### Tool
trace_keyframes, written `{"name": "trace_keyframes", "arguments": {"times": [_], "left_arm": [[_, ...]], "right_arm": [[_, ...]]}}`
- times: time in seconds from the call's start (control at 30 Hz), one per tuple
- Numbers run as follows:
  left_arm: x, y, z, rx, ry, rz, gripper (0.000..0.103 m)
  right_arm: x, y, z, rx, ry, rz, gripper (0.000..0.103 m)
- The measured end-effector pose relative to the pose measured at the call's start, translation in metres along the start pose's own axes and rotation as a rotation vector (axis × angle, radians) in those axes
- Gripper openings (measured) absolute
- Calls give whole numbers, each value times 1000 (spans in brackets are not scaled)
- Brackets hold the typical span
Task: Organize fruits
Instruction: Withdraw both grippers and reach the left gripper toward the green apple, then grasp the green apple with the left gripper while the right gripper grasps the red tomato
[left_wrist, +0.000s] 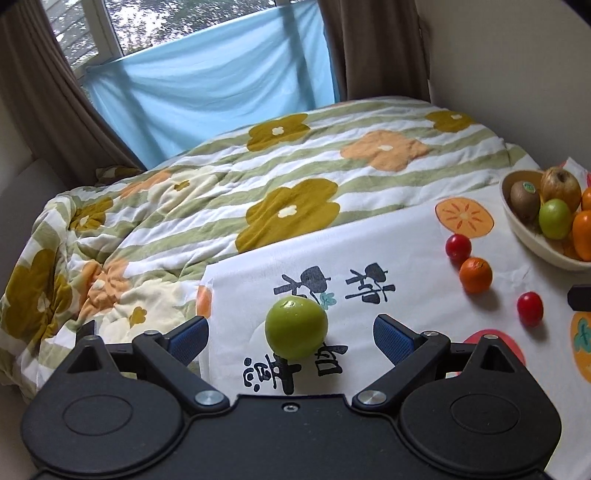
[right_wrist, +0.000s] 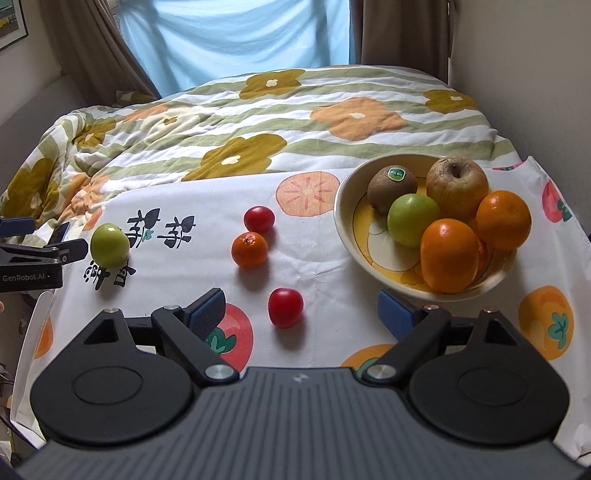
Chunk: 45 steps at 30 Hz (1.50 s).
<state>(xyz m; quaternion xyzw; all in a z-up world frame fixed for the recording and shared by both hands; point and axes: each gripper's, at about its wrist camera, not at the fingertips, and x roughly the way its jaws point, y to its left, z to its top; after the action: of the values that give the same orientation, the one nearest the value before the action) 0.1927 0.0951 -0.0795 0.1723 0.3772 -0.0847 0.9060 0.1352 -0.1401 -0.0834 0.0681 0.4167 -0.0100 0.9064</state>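
The left gripper (left_wrist: 290, 338) has its fingers spread wide around a loose green apple (left_wrist: 296, 328) near the printed cloth's (left_wrist: 406, 240) left edge, not touching it. The right gripper (right_wrist: 301, 310) is wide open too, with a cherry tomato (right_wrist: 285, 307) between its fingers. A small tangerine (right_wrist: 249, 249) and another tomato (right_wrist: 259, 218) sit between the apple and the bowl (right_wrist: 345, 221), which is piled with fruit by the right edge.

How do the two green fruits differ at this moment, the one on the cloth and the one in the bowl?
The loose green fruit lies alone on the printed cloth, between the open fingers of the left gripper; the green fruit in the bowl rests against a kiwi, a brown apple and an orange, with no gripper around it. Both are round, smooth and yellow-green.
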Motion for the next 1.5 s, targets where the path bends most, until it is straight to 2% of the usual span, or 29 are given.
{"name": "trace_keyframes", "arguments": {"times": [0.27,0.63,0.67,0.7,0.77,0.83,0.87,0.9,1.27,1.43,1.5], "left_arm": [[51,8,-4,92,63,-85,90],[75,15,-5,114,83,-140,78],[76,16,-5,114,83,-144,74],[77,15,-4,121,83,-147,65],[78,14,-4,135,80,-157,61],[78,13,-5,146,74,-158,60],[78,12,-5,153,73,-157,60],[78,12,-5,157,73,-156,60],[71,14,-9,131,83,-149,60],[67,13,-14,112,89,-137,60],[63,14,-17,99,92,-133,60]], "right_arm": [[29,20,-7,39,41,-45,101],[54,25,-15,96,79,-78,98],[55,25,-15,96,80,-81,97],[57,25,-14,95,80,-83,97],[59,27,-14,80,78,-89,96],[60,29,-15,67,72,-80,91],[60,30,-15,62,73,-74,84],[62,31,-15,59,80,-69,81],[69,27,-15,46,90,-75,73],[72,29,-13,18,92,-72,65],[72,30,-13,8,91,-70,58]]}}
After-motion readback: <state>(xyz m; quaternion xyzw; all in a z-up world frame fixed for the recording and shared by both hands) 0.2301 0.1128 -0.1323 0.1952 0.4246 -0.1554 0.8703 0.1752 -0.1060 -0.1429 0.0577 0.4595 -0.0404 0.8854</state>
